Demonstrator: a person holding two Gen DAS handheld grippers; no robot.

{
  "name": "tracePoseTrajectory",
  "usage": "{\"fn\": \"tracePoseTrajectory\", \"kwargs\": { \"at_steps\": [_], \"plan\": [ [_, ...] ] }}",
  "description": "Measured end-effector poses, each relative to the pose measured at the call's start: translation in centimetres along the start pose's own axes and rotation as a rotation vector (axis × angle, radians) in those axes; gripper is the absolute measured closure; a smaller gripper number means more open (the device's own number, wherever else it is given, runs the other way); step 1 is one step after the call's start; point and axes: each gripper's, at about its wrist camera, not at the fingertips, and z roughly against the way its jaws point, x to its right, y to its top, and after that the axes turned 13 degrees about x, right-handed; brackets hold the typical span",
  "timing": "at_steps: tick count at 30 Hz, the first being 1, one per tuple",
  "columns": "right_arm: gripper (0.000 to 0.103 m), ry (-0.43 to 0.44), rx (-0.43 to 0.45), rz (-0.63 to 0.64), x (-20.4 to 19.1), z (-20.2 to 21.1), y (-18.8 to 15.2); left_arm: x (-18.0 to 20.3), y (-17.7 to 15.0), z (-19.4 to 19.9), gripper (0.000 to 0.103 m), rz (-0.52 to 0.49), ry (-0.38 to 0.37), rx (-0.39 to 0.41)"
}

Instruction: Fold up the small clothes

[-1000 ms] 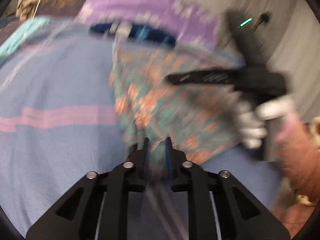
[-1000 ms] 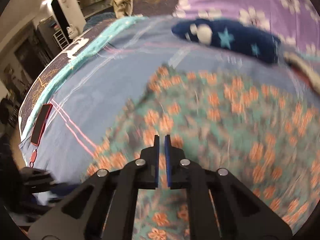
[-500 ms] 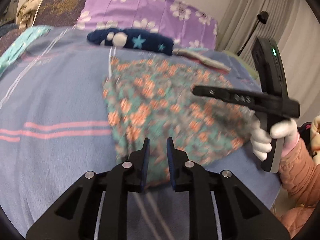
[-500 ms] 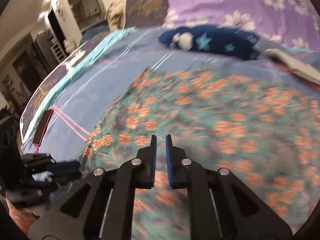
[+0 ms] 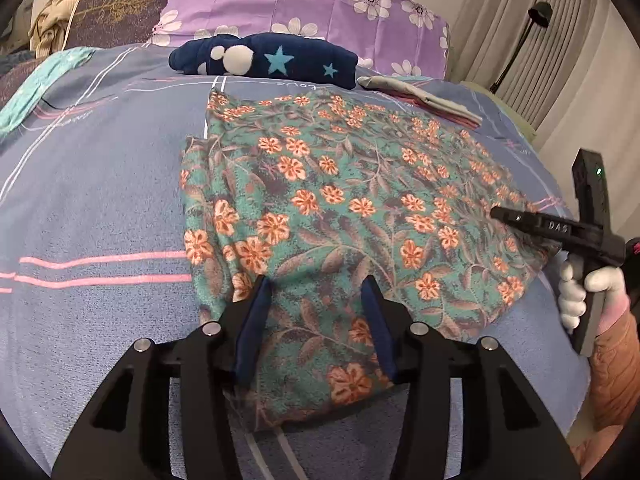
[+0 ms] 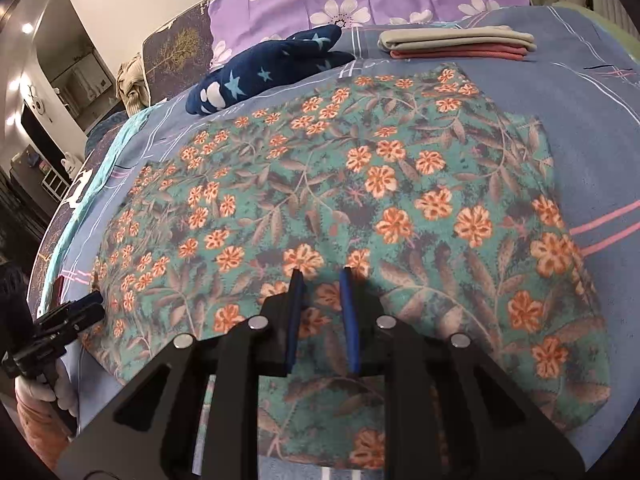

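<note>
A teal garment with orange flowers [image 5: 340,208] lies spread flat on the blue striped bedsheet [image 5: 88,184]; it also shows in the right wrist view [image 6: 360,208]. My left gripper [image 5: 316,284] is open and empty, its fingers hovering over the garment's near left corner. My right gripper [image 6: 322,274] is open and empty above the garment's near edge. The right gripper also shows at the right edge of the left wrist view [image 5: 496,212], and the left gripper shows at the left edge of the right wrist view [image 6: 96,300].
A dark blue star-print garment [image 5: 268,60] lies at the back, by a purple floral pillow [image 5: 304,4]. A stack of folded beige and pink clothes [image 6: 456,42] sits at the back right. A lamp stand [image 5: 524,40] and curtains are beyond the bed.
Both grippers were shut and have opened. The floral garment was let go and now lies flat on the bed. The right gripper has moved right and lower.
</note>
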Motion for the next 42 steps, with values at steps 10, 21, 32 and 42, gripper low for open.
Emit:
{"fn": "tracePoseTrajectory", "kwargs": {
  "at_steps": [10,21,32,42],
  "plan": [
    [0.082,0.005,0.023,0.029,0.3,2.9,-1.2,1.3,-0.2,0.1,0.043,-0.076,0.032,-0.002],
    [0.054,0.003,0.104,0.393,-8.0,6.0,-2.6,-0.2,-0.2,3.4,0.043,-0.016,0.090,0.057],
    [0.045,0.180,0.061,0.607,-16.6,5.9,-6.3,-2.5,-0.9,4.2,0.042,0.051,0.090,0.058],
    [0.042,0.248,0.027,0.765,-22.9,4.1,-8.8,-4.6,-1.6,4.3,0.040,0.168,0.007,0.068]
  ]
}}
